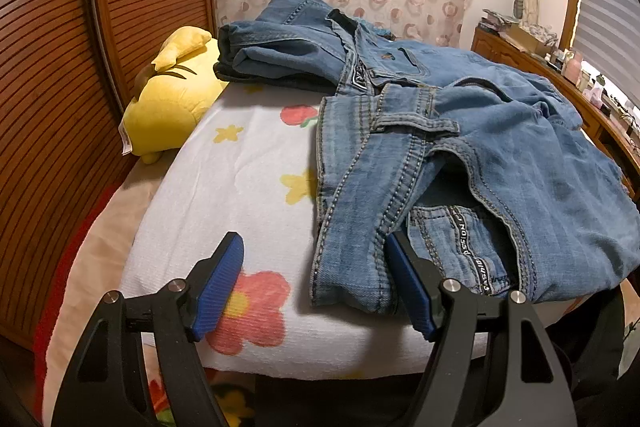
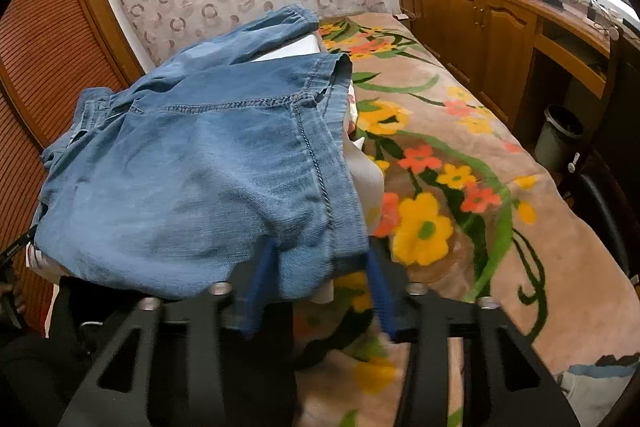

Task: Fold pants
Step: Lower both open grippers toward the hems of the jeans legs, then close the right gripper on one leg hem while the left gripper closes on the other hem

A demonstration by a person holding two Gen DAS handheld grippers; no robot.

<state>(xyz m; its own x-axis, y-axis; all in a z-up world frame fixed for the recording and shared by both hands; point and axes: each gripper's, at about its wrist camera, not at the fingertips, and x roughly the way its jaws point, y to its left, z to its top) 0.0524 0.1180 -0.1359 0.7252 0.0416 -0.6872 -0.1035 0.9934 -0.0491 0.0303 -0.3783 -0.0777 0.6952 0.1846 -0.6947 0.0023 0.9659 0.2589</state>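
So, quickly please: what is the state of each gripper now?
Left gripper: open, jaws wide apart around the waistband edge of the jeans, not clamped.
Right gripper: open, a corner of the jeans between its fingers, not pinched.

You have two grippers: the left gripper (image 1: 314, 281) and the right gripper (image 2: 320, 291), each with two blue-padded fingers. You have at least two pairs of jeans in front of you: the open pair (image 1: 460, 155) near you and a folded pair (image 1: 280, 51) behind it; whether a third lies under them you cannot tell. One yellow plush (image 1: 172, 99) sits beside them. One white towel (image 1: 240, 179) lies underneath. One bin (image 2: 558, 135) stands by the one cabinet (image 2: 472, 27).
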